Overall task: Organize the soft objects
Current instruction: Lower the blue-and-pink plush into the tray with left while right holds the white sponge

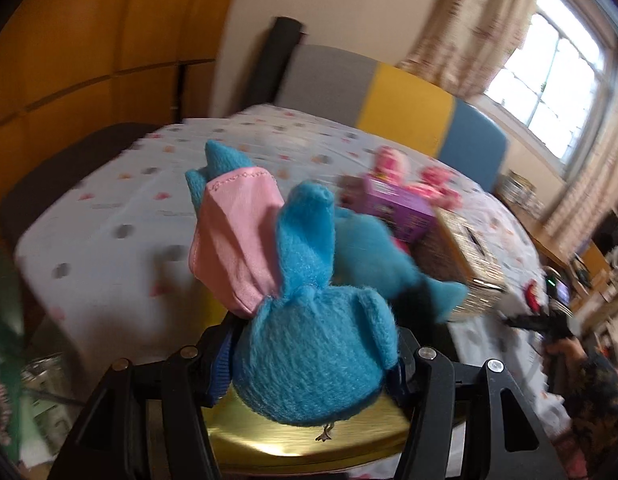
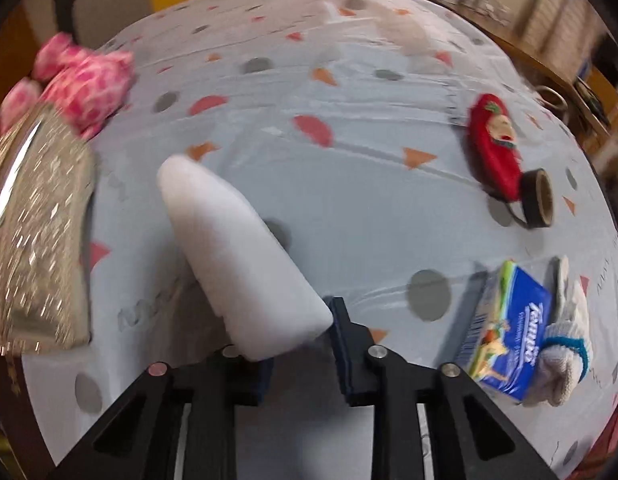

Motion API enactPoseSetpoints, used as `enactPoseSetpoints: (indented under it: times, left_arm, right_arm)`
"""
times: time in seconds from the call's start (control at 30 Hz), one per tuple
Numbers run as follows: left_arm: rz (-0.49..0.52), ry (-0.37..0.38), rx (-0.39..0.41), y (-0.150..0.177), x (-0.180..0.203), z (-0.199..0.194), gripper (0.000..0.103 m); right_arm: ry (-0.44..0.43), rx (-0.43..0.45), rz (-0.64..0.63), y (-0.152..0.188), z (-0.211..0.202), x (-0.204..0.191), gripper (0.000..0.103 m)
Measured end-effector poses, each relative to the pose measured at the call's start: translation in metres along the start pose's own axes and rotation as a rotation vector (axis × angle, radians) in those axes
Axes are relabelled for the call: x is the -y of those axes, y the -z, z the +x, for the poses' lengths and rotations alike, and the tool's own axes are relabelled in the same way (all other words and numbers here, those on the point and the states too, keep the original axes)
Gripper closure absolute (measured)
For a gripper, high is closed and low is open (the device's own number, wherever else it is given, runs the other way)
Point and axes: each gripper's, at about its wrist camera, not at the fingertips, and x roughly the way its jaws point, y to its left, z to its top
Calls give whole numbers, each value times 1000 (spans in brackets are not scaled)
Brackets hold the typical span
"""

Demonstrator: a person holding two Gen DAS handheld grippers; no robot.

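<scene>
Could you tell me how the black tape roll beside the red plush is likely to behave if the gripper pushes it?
The tape roll stands on its edge, so a nudge would probably roll or topple it. It leans against the red plush, which may block rolling that way. It looks rigid and light.

The blue plush toy (image 1: pixel 313 360) hides the left gripper's (image 1: pixel 315 354) fingertips, motion blur smears the purple box (image 1: pixel 393 208), and the glittery gold box (image 2: pixel 37 232) is cut off at the frame's left edge.

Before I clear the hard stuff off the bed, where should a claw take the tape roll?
Across the tape roll's two flat faces, coming down from above. It stands on edge beside the red toy, rim up, so the faces are exposed.
</scene>
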Motion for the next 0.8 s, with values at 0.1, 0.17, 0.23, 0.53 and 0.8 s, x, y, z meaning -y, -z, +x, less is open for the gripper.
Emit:
enactPoseSetpoints:
  times: [0.1,0.17,0.23,0.53,0.8]
  left_arm:
    - [-40,-64,8,2,-25,-6,43]
    - [-58,-95,2,4,-37,-6,42]
    - [-59,-106,-15,6,-42,-3,42]
    - [45,-20,-110,-4,-2,52,41]
    - [141,-25,-195,-17,23,117,36]
  right_arm:
    - [19,20,-57,8,-2,-8,79]
    - [18,22,-54,8,-2,-6,79]
    - [8,25,-46,8,-2,-4,79]
    - [-38,25,2,1,2,4,78]
    - [-77,16,33,-1,0,9,70]
